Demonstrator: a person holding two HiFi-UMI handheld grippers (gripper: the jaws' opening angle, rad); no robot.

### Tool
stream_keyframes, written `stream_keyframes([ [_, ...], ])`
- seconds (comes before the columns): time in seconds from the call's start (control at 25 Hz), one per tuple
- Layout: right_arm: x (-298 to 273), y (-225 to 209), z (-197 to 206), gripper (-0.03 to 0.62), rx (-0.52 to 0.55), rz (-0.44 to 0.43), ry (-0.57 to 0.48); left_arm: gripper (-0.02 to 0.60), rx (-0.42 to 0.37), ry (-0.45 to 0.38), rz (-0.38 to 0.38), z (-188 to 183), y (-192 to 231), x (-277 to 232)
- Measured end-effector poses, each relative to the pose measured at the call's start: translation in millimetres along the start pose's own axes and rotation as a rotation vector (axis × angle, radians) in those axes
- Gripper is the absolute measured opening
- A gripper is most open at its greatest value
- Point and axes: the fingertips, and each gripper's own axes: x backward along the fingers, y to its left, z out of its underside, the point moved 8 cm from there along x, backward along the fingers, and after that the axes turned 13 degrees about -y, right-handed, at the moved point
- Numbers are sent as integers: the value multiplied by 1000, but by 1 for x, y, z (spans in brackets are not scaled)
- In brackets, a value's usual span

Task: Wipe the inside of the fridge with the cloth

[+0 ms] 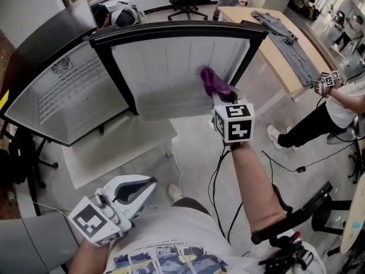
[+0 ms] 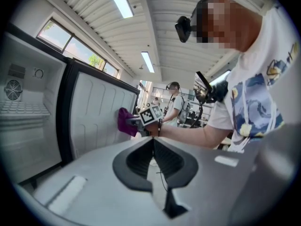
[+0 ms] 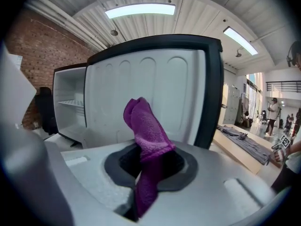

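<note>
The fridge stands open, its white interior (image 1: 63,96) with a wire shelf on the left and its door swung out. The door's white inner liner (image 1: 177,67) faces me. My right gripper (image 1: 219,96) is shut on a purple cloth (image 1: 214,83), whose bunched end rests on the right part of the liner. The left gripper view shows the cloth (image 2: 126,121) against the door liner (image 2: 99,117). In the right gripper view the cloth (image 3: 146,131) sticks up from the right gripper (image 3: 150,157). My left gripper (image 1: 149,182) hangs low by my body, shut and empty (image 2: 153,142).
A white mat (image 1: 114,147) lies under the fridge. A wooden table (image 1: 268,44) with a grey garment (image 1: 285,33) stands to the right of the door. Another person (image 1: 336,107) stands at far right. Cables (image 1: 285,164) trail on the floor, with black equipment (image 1: 296,227) nearby.
</note>
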Motion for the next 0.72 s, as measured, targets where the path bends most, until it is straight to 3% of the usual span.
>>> stream_keyframes([
  [0.36, -30, 82, -10, 54, 14, -245, -37, 6, 5, -12, -89, -3, 2, 28],
  [0.72, -72, 158, 1, 54, 1, -449, -12, 6, 18, -21, -243, 0, 3, 61],
])
